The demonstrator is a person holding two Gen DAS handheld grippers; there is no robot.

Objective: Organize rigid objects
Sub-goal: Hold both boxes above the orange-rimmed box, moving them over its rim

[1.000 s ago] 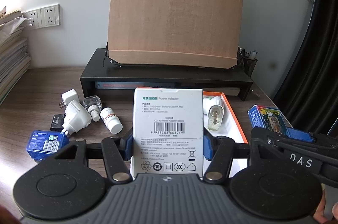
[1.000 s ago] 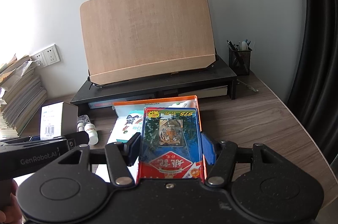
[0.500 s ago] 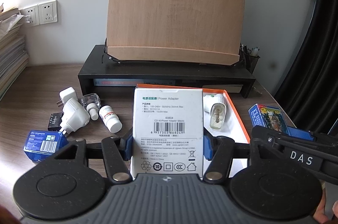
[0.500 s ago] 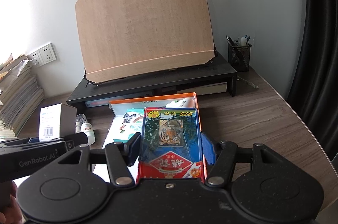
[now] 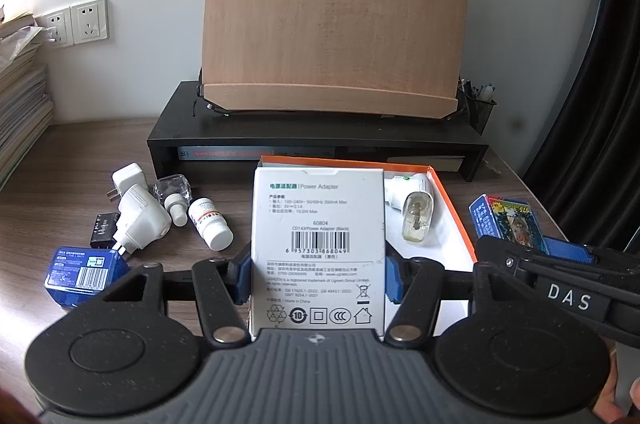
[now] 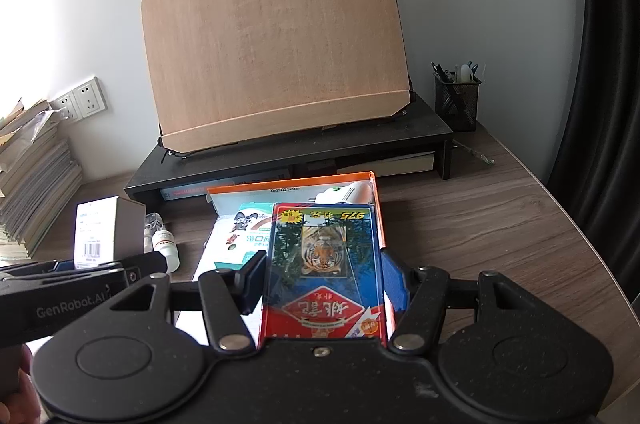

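White cardboard, the power adapter box (image 5: 318, 248), is clamped upright between the blue pads of the left gripper (image 5: 318, 278), held above the orange-rimmed tray (image 5: 450, 212), presumably for deposit there. The tiger-print card box (image 6: 324, 272) is gripped flat in the right gripper (image 6: 324, 290), likewise poised over the tray's near edge. A glue bottle (image 5: 416, 216) and a mask packet (image 6: 240, 240) are already lodged inside. Plugs (image 5: 138, 214) and a pill bottle (image 5: 210, 224) are left loose on the desk (image 5: 60, 160), judged unsorted.
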